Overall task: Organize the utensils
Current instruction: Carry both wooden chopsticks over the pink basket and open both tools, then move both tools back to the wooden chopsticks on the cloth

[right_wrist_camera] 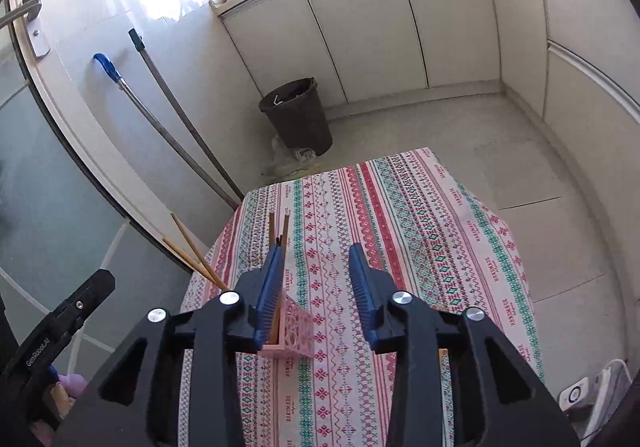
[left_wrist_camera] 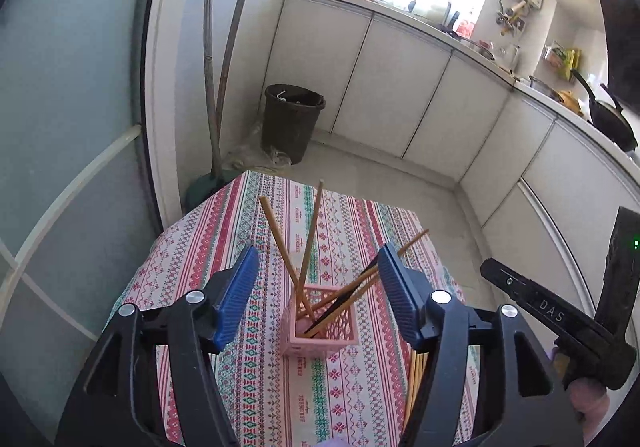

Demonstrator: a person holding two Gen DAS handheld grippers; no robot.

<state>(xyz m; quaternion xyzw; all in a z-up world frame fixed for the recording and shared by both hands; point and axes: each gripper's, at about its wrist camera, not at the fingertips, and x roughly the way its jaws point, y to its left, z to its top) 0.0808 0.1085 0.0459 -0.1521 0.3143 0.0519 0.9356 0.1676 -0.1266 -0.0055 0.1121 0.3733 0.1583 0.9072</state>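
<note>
A pink lattice holder (left_wrist_camera: pixel 320 331) stands on the table (left_wrist_camera: pixel 240 367), framed between the spread blue pads of the left tool (left_wrist_camera: pixel 316 267), which pinches nothing. Several wooden chopsticks (left_wrist_camera: pixel 310 243) and one dark one lean out of the holder at different angles, two rising steeply and others slanting toward the right pad. More pale chopsticks (left_wrist_camera: pixel 416 379) lie flat on the cloth just beside the holder, mostly covered by the tool's right finger. From the right wrist view, the right tool (right_wrist_camera: pixel 316 275) also hangs with its pads apart and nothing between them; the same holder (right_wrist_camera: pixel 294 331) sits low and partly behind its left pad, with chopstick tips (right_wrist_camera: pixel 278 225) poking up above that pad and two more (right_wrist_camera: pixel 192 251) slanting out over the table's left edge. The table wears a striped cloth patterned in red, green and white. Around it is a kitchen: white cabinet doors (left_wrist_camera: pixel 400 87), a dark bucket (left_wrist_camera: pixel 292 119) on the pale floor, and two long-handled cleaning tools (left_wrist_camera: pixel 218 67) leaning in the corner by a glass door. The window light washes out much of the far countertop, and what lies on it is hard to make out.
</note>
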